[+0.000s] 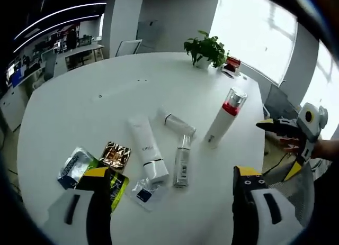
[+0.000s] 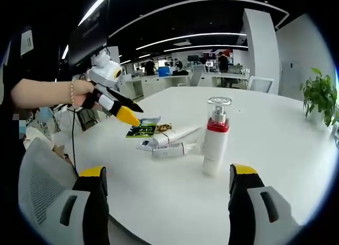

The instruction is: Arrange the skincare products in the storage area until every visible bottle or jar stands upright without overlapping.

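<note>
A white pump bottle (image 1: 225, 118) (image 2: 214, 142) with a red band and clear cap stands upright on the round white table (image 1: 106, 86). Left of it, three products lie flat: a white tube (image 1: 147, 150) (image 2: 177, 135), a small clear-capped bottle (image 1: 179, 124) and a slim silver bottle (image 1: 181, 161) (image 2: 172, 150). My left gripper (image 1: 170, 173) (image 2: 133, 112) hovers open above the near edge, short of the lying items. At the table's right side my right gripper (image 2: 168, 173) (image 1: 276, 147) is open and holds nothing, a short way from the upright bottle.
Several flat sachets lie by the tube: a gold one (image 1: 115, 155) (image 2: 165, 127), a blue-silver one (image 1: 76, 166), a green-black one (image 1: 114, 184) (image 2: 142, 129) and a small blue one (image 1: 144, 191). A potted plant (image 1: 206, 48) (image 2: 320, 99) stands at the far edge. A grey mesh chair (image 2: 42, 187) is beside the table.
</note>
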